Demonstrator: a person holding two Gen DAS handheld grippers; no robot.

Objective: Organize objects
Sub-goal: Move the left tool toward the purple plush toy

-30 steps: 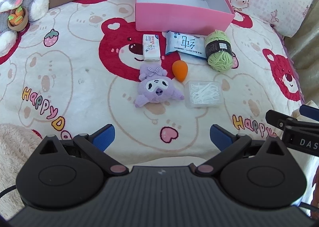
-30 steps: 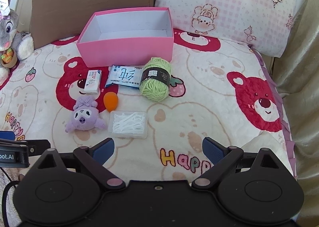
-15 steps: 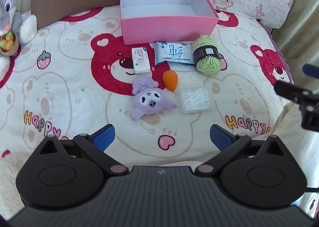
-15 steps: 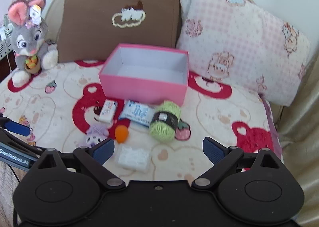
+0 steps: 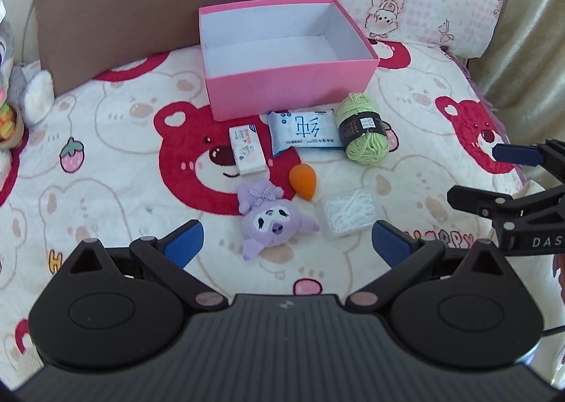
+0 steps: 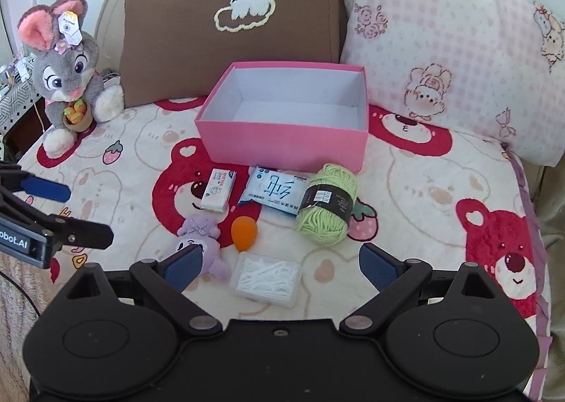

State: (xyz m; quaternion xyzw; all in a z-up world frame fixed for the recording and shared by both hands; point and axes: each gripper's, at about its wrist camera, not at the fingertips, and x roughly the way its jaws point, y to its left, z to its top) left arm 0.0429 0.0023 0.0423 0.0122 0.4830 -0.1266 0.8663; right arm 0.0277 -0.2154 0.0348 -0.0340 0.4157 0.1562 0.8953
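The left claw (image 5: pixel 286 241) hangs above the near edge of the bed with its blue-padded fingers (image 5: pixel 183 243) spread wide and nothing between them. The right claw (image 6: pixel 280 266) is spread just as wide and also empty, hovering low over the near end of the spread of items.

On the cream bedspread printed with red bears (image 6: pixel 441 211) stands an open pink cardboard box with a white inside (image 6: pixel 282 141), with nothing in it, just in front of a brown cushion with a cloud motif (image 6: pixel 229 24) and a pink checked pillow (image 6: pixel 441 31). Along the box's front wall lie, left to right, a small white tissue packet (image 6: pixel 218 190), a blue-and-white wet-wipe pack (image 6: pixel 277 192) and a ball of light green yarn with a black paper band (image 6: pixel 326 204); the yarn touches the wipe pack's right end. Nearer the cameras lie an orange egg-shaped makeup sponge (image 6: pixel 243 233), a small purple plush doll with a bow (image 5: pixel 272 220) to its left, and a clear plastic case of white floss picks (image 6: pixel 266 280) to its right. In the right wrist view the left finger partly covers the doll.

A grey plush rabbit with pink ears and a hang tag (image 6: pixel 67 70) sits at the bed's far left, well apart from the box.
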